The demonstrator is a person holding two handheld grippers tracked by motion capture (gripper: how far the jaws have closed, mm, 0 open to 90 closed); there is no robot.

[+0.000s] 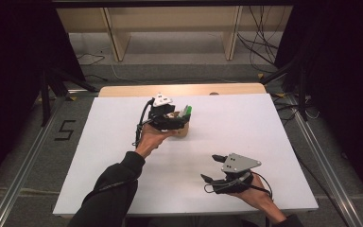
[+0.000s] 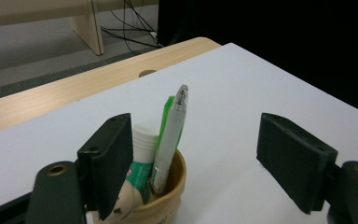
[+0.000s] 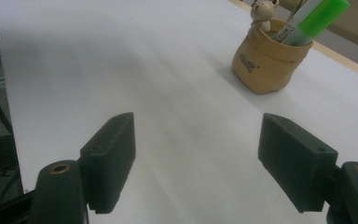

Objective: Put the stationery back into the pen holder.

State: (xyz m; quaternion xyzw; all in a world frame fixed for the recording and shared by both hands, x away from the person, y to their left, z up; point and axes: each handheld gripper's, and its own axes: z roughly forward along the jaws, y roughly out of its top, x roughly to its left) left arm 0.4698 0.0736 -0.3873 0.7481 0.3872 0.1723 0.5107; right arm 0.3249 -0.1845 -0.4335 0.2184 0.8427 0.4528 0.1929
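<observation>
Left forearm, in a dark sleeve point(image 1: 116, 182), enters from the bottom edge and reaches forward and slightly right; the bare left hand point(image 1: 150, 137) grips the black two-jaw left gripper point(image 1: 179, 118) from behind, with its grey three-cornered plate point(image 1: 161, 100) on top and a black cable point(image 1: 143, 118) looping off its rear. In the left gripper view its two black jaws stand wide apart, pads pressing on nothing. Right hand point(image 1: 257, 194) sits low and near the body, holding the black right gripper point(image 1: 212, 168) with its grey plate point(image 1: 238, 163) uppermost, jaws pointing left. Those jaws also stand wide, nothing between them.
</observation>
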